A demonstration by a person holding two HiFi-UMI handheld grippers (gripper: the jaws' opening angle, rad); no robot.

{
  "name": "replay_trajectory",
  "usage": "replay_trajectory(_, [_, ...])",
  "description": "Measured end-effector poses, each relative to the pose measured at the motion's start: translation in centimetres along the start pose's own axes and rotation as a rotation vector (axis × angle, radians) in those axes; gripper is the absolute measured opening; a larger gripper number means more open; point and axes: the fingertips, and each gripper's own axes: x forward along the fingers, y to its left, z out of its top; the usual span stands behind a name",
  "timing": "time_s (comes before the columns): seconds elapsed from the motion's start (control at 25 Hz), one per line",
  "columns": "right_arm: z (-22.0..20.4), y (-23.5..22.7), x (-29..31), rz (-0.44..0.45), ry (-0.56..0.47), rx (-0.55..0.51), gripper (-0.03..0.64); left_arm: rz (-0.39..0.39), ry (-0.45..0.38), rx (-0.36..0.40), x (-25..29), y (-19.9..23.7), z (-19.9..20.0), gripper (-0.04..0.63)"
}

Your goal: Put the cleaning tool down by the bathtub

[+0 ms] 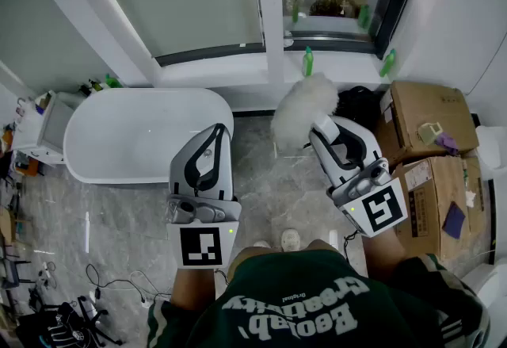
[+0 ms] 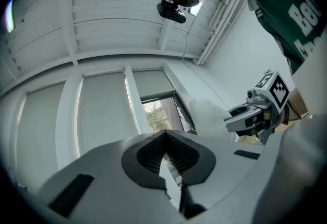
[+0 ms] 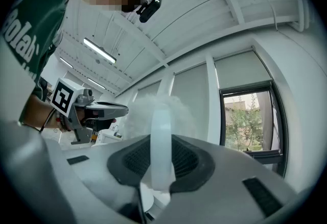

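Note:
A white oval bathtub (image 1: 139, 132) stands at the left of the marble floor in the head view. The cleaning tool is a fluffy white duster (image 1: 305, 110) with a white handle (image 3: 161, 136). My right gripper (image 1: 321, 128) is shut on that handle, and the fluffy head (image 3: 148, 110) sticks up past the jaws, held in the air to the right of the tub. My left gripper (image 1: 218, 131) hovers near the tub's right end, its jaws closed with nothing held (image 2: 164, 139). From the left gripper view the duster (image 2: 209, 116) and the right gripper (image 2: 240, 116) show at the right.
Two cardboard boxes (image 1: 428, 120) (image 1: 440, 196) stand at the right, with a black bag (image 1: 360, 105) beside them. Green bottles (image 1: 308, 61) (image 1: 387, 63) sit on the window sill. Cables (image 1: 103, 291) lie on the floor at lower left. A cluttered shelf (image 1: 40, 124) adjoins the tub's left end.

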Motion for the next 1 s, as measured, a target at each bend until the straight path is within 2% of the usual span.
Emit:
replay_trajectory(0.24, [0.1,-1.0,0.6,-0.035,-0.002,0.022,0.098,0.02,-0.02,-0.003,1.2,0.8,0.4,0.009])
replay_trajectory(0.44, [0.3,-1.4,0.4,-0.044,-0.004,0.038,0.098,-0.001,-0.018,-0.071,2.1,0.2,0.7,0.009])
replay_trajectory(0.64, [0.0,-2.0,0.2,-0.047,0.002,0.037,0.098,0.004,0.012,-0.058,2.5,0.0,0.0,0.009])
replay_trajectory(0.8, [0.0,-2.5,0.0,-0.048,0.0,0.03,0.098,0.004,0.01,-0.084,2.8,-0.2,-0.2,0.009])
replay_trajectory(1.0, [-0.3,-3.2,-0.2,-0.055,0.001,0.035,0.098,0.004,0.005,-0.08,3.4,-0.7,-0.1,0.009])
